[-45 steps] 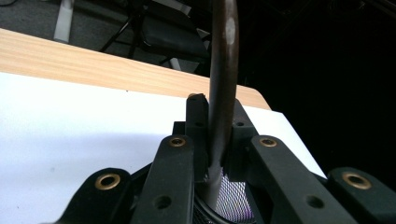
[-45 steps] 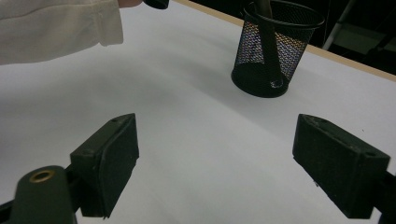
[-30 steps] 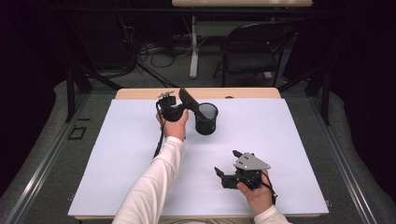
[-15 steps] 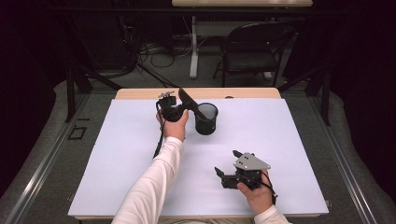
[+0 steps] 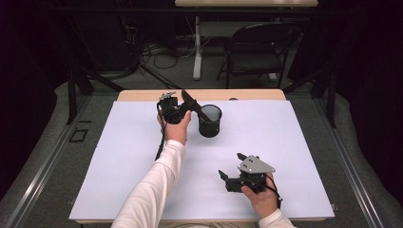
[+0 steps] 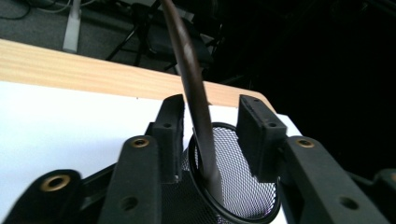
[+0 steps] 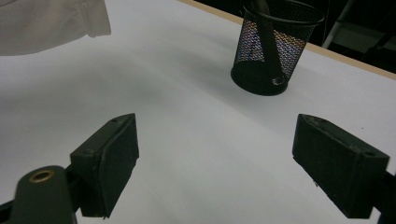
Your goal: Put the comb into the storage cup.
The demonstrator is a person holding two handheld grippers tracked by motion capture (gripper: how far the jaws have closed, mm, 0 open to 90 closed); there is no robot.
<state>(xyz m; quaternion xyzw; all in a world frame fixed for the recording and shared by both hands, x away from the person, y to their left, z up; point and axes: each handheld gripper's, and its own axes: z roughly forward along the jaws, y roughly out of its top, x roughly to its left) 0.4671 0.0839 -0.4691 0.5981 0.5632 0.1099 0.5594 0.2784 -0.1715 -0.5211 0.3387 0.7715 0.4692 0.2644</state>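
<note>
Pretty dark room: grey carpet floor (image 5: pixel 43 156), a black folding chair (image 5: pixel 254 52) behind the table, cables (image 5: pixel 157 50) tangled on the floor.

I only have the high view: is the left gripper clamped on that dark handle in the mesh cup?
Observer: No. In the left gripper view the left gripper has just been opening its jaws. The dark handle stands between them, with a clear gap to one pad.
Operator: Is it seated in the cup?
Observer: The right gripper view shows its lower end down on the floor of the mesh cup.
Operator: And the right gripper?
Observer: The right gripper is wide open over the white sheet.
</note>
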